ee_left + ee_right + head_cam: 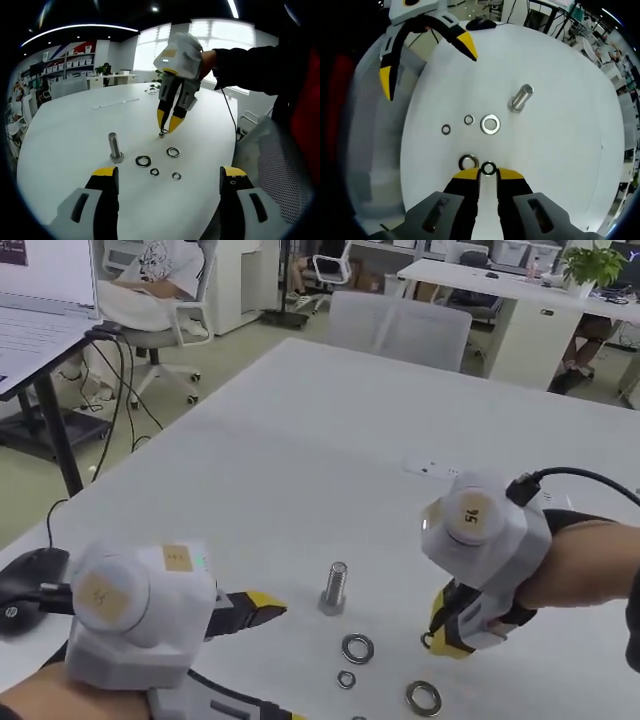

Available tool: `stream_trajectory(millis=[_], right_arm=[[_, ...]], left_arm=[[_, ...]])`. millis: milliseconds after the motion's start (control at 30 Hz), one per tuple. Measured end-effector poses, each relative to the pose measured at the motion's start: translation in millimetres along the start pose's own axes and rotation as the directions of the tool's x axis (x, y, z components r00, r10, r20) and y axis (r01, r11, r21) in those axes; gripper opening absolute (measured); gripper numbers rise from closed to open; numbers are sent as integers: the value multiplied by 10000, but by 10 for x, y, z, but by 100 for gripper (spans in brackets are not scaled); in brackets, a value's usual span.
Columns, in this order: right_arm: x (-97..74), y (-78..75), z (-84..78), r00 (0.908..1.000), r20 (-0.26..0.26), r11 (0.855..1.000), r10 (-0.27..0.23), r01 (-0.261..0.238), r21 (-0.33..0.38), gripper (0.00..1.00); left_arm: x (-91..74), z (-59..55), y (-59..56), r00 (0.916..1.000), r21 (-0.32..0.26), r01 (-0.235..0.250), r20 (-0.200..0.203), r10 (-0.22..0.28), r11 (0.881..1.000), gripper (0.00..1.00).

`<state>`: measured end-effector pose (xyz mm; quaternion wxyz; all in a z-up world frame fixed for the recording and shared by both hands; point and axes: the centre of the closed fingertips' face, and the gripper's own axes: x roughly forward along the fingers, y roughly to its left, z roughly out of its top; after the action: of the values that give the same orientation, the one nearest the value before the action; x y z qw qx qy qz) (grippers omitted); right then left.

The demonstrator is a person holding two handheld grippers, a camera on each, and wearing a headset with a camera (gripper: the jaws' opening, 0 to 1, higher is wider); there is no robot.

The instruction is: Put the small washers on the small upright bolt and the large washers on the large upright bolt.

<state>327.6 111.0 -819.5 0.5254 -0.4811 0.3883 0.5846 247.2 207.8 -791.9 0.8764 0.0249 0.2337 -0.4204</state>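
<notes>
Pinched a small washer [488,168] tight in the right gripper [488,173], off to the right of the large bolt [336,587]. Held the left gripper [168,173] on the large bolt's other side, jaws spread wide, gripping nothing. Counted two large washers [357,648] and two loose small washers [469,119] lying flat just in front of the large bolt. Could not make out the small bolt under the tips. Probably needed care here — washer level, hole right over the small bolt's top, then let go low — not dropped.
</notes>
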Motion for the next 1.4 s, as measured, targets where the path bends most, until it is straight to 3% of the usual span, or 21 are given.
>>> stream_trajectory(millis=[500,867,1400], right_arm=[[-268,71,-230,9994,-44,9987,-340,342,372,14],[-380,-45,-416,9975,-149,9940,-693,703,834,14],[-363,-227,-362,9959,13,9911,-903,897,983,14]], left_arm=[[0,-2,-21,9999,50,118,-86,-117,9999,82],[0,-5,-27,9997,67,178,-146,-177,9998,82],[-1,-16,-6,9998,4,93,-153,-93,10000,82]])
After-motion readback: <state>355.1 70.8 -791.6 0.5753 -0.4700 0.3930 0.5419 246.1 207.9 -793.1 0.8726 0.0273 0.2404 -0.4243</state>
